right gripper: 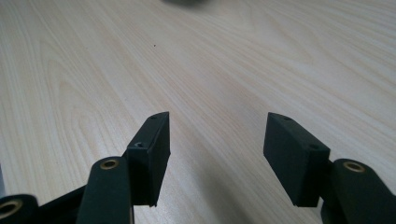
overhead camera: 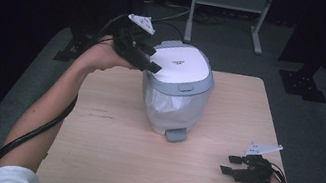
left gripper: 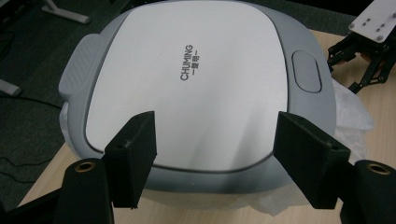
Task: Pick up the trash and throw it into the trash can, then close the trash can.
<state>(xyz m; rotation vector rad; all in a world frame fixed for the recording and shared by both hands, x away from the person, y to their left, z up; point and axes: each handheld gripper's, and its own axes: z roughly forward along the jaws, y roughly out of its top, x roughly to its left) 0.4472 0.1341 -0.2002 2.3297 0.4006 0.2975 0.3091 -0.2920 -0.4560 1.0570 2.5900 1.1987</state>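
My left gripper (overhead camera: 149, 57), jaws spread, hovers at the upper left over the bin (overhead camera: 177, 91) mid-frame, perhaps touching its lid (left gripper: 196, 79); my right gripper (overhead camera: 231, 165) rests open, lower right, on the table (overhead camera: 114, 154).

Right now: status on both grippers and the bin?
Left gripper open, hovering over bin lid. Right gripper open, empty, low over table. Bin shut, bag liner inside. Nothing in the way.

A small pedal bin (overhead camera: 177, 91) stands upright on the table (overhead camera: 104, 152), toward its far edge and near the middle. Its body is pale grey, with a white lid (left gripper: 196, 79), shut, marked CHUMING. A clear liner (left gripper: 350, 112) bulges under the rim, and a grey pedal (overhead camera: 176, 135) juts from the base.
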